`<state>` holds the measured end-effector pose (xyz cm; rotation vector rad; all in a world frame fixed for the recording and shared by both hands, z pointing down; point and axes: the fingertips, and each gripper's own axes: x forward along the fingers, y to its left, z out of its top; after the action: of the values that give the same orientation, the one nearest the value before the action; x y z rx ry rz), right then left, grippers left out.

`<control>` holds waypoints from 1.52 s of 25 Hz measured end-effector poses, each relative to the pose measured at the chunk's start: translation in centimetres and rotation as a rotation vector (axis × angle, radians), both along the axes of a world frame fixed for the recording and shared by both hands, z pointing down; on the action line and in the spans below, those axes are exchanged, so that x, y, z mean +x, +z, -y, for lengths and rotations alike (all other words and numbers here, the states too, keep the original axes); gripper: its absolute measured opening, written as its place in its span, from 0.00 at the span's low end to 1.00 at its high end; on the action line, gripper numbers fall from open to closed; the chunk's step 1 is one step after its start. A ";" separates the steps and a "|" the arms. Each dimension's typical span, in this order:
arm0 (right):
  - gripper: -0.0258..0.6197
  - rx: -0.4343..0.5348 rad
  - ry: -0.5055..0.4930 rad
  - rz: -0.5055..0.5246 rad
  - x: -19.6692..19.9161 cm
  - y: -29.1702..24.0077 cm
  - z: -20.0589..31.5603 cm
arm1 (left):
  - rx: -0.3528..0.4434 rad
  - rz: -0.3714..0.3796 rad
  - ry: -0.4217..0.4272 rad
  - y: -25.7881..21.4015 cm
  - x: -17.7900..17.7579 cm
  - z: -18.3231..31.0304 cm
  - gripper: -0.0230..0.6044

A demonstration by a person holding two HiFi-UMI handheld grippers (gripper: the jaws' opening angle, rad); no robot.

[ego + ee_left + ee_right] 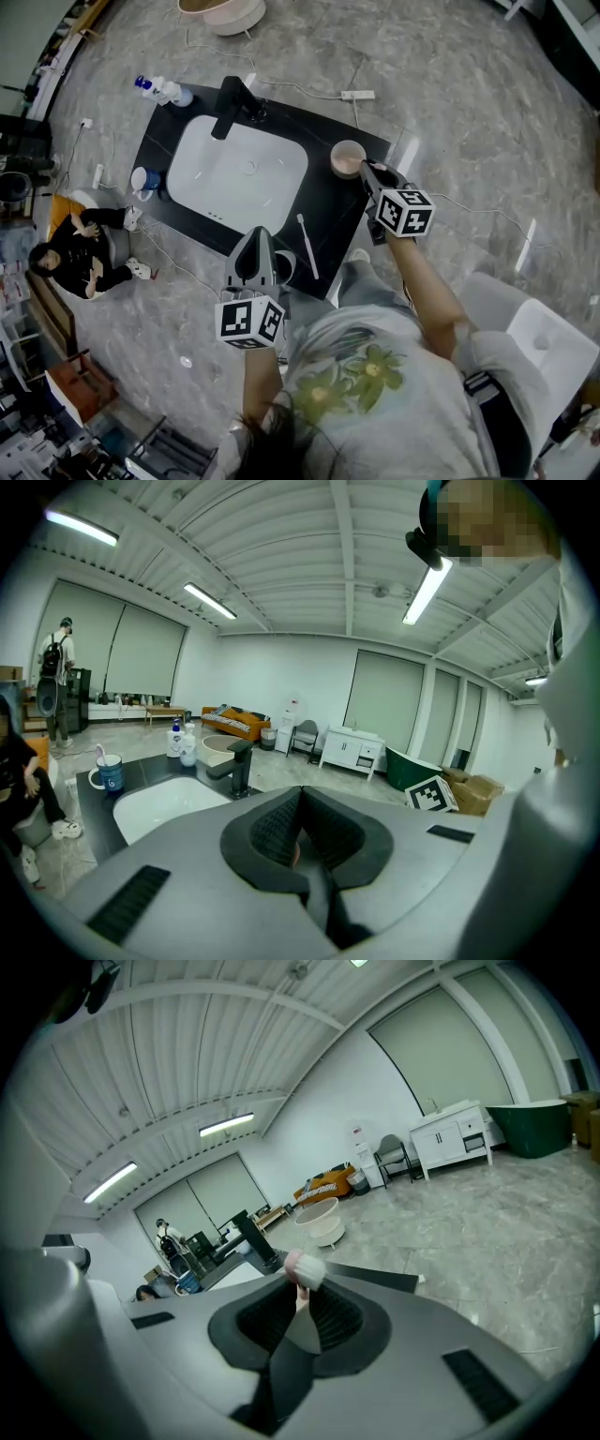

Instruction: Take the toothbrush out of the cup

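Right tongs (301,1290): clamped on the neck of the toothbrush (305,1268). In the right gripper view the pink-and-white brush head stands just above the two ribbed pads, a little above the middle of the frame.
Right tongs in the head view (371,174): right of centre, with the tips at the lower right rim of the cup (347,157).
Toothbrush and cup: the handle runs down between the pads and out of sight. No view shows whether its lower end is inside the cup.
Cup: pink and round. It stands upright on the bench (314,127) at the upper right corner of the dark top, well right of the sink (239,173).
Left tongs (300,801): together, with only a thin slit between the pads and nothing gripped.
Left tongs in the head view (255,238): at the lower edge of the bench, just below the sink, well apart from the cup.
Faucet (228,108): black, at the upper rim of the sink.
Second toothbrush (307,246): white. It lies flat on the bench between the sink and the bench's right edge, apart from both tongs.
Blue mug (142,178): at the left end of the bench. It is at middle left in the left gripper view (109,772).
Soap bottles (164,91): at the upper left corner of the bench.
Person (80,248): in dark clothes, seated on the floor at the left edge of the head view.
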<state>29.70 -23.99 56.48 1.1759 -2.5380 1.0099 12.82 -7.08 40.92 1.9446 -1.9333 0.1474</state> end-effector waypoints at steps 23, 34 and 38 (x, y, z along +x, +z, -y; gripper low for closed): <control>0.13 0.331 0.026 -0.087 -0.1 -12.4 -2.5 | 0.063 -0.012 0.130 -2.2 -3.5 -2.1 0.07; 0.13 0.418 0.090 -0.141 -0.5 -16.9 -7.3 | 0.098 -0.043 0.217 -3.4 -5.5 -4.2 0.07; 0.13 0.440 0.086 -0.182 -0.6 -17.6 -8.8 | 0.106 -0.054 0.244 -3.6 -5.8 -4.3 0.07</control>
<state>29.14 -15.17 38.86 1.4165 -2.6529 0.3381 7.05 -2.76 37.33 2.2265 -1.6957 0.0592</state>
